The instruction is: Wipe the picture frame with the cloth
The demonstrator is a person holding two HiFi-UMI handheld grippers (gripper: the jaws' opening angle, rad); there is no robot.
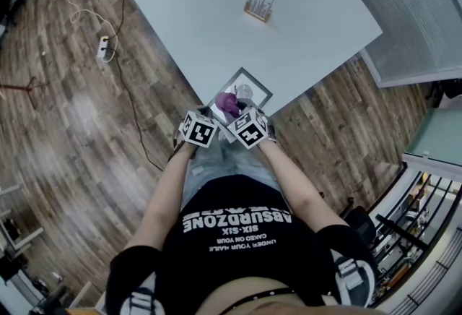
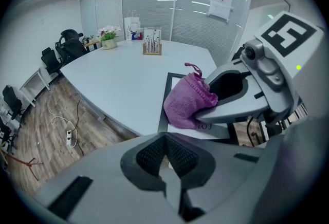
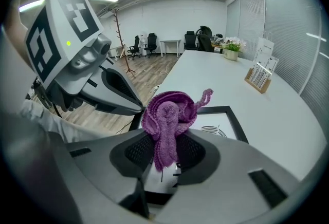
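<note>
The right tool (image 3: 165, 152) was clamped on the bunched purple cloth (image 3: 167, 112), held just above the picture frame (image 3: 236, 121). The frame lay flat at the counter's (image 3: 288, 110) near edge, within wiping reach. The left tool (image 2: 167, 153) was closed on nothing, apparently free to steady the frame.

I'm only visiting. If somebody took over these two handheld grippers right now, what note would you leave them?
Left gripper: shut, holding nothing, close beside the right one.
Right gripper: shut on the purple cloth, which it holds over the picture frame.
Frame: flat at the white table's near corner.
Done: cloth is in hand.
Left: wiping the frame. I cannot tell whether the cloth touches it.
</note>
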